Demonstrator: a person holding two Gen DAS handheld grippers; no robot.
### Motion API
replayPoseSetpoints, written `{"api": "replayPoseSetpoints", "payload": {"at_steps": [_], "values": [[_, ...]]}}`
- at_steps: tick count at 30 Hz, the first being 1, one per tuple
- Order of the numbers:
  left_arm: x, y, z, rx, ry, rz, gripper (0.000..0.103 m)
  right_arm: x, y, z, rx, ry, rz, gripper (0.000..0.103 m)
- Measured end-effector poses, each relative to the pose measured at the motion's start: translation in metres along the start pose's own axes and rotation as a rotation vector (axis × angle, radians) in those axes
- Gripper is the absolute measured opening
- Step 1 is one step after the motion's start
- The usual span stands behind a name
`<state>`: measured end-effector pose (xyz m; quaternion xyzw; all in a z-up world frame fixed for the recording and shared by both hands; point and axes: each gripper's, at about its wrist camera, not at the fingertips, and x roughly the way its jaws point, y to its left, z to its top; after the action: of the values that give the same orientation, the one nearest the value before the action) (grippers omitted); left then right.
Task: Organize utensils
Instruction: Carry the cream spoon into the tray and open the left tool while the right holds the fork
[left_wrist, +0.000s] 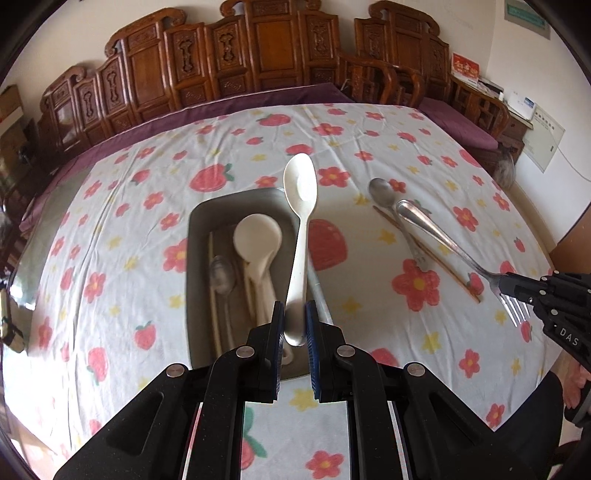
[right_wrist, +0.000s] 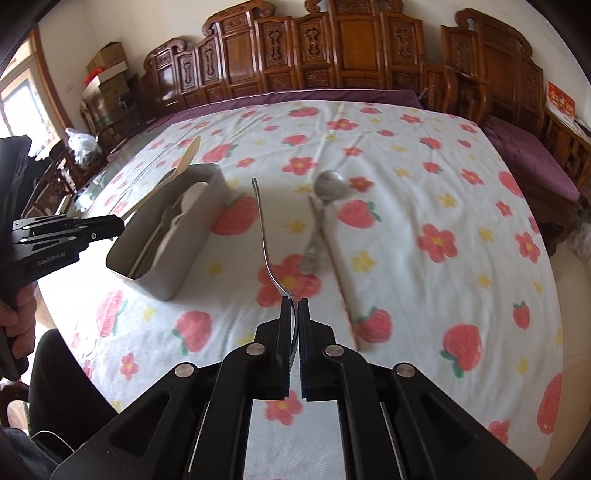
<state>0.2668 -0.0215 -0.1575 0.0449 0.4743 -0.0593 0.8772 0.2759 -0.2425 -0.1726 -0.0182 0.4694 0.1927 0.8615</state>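
Our left gripper is clamped on the handle of a white plastic spoon, held bowl-forward above the grey utensil box, which already holds a white ladle and other pieces. Our right gripper pinches a metal fork near its neck, handle pointing away. On the flowered tablecloth beyond lie a metal spoon and, just beside it, chopsticks.

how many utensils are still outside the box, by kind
spoons: 2 (white spoon in the left fingers, metal spoon on the cloth)
fork: 1, in the right fingers
chopsticks: 1 pair, it seems
total: 4
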Motion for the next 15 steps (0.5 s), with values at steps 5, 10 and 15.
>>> {"api": "replayPoseSetpoints", "payload": {"at_steps": [5, 10, 15], "values": [[0.005, 0.027, -0.010, -0.049, 0.012, 0.004, 0.011, 0.003, 0.026, 0.015, -0.038, -0.024, -0.020, 0.004], [0.013, 0.046, -0.019, -0.099, 0.025, -0.002, 0.011, 0.011, 0.049, 0.026, -0.071, -0.013, -0.003, 0.004], [0.022, 0.056, -0.020, -0.123, 0.033, -0.012, 0.011, 0.017, 0.069, 0.037, -0.102, -0.005, 0.007, 0.004]]}}
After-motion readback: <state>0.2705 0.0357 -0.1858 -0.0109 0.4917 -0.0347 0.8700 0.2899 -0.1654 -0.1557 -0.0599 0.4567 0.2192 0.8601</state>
